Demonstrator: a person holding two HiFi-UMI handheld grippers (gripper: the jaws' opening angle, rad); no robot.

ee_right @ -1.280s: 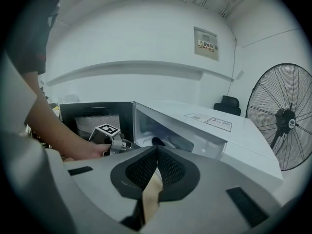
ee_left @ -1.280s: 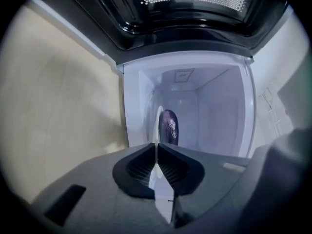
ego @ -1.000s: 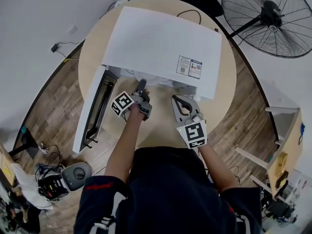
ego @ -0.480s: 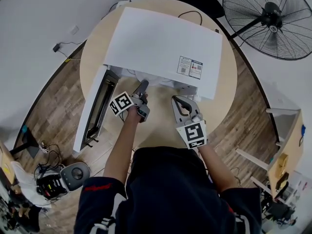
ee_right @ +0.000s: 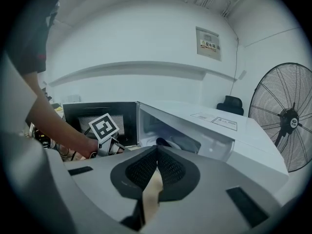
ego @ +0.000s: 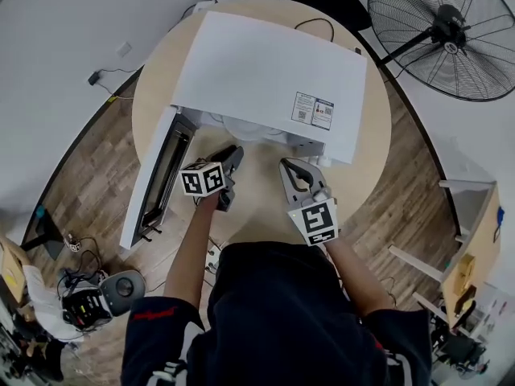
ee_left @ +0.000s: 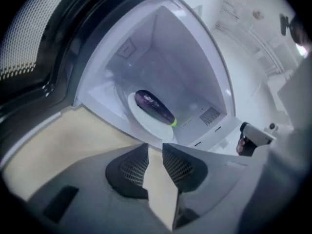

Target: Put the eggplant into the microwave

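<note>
A dark purple eggplant (ee_left: 153, 106) with a green stem end lies on the white turntable plate (ee_left: 141, 122) inside the open white microwave (ego: 273, 79). The microwave's door (ego: 157, 175) hangs open to the left. My left gripper (ee_left: 155, 147) sits just outside the opening over the tan table. Its jaws are apart and closing, with nothing between them. In the head view the left gripper (ego: 232, 153) points at the cavity. My right gripper (ego: 286, 166) rests in front of the microwave's right half, shut and empty; its own view shows the pads of the right gripper (ee_right: 156, 150) touching.
The microwave stands on a round wooden table (ego: 265, 203). A large black floor fan (ego: 451, 30) is at the upper right. A wooden shelf (ego: 475, 240) stands at the right. Cables and small devices (ego: 105, 296) lie on the floor at the lower left.
My left gripper has drawn back from the microwave's opening toward the person and rolled, so its marker cube now faces up. The right gripper has not moved.
</note>
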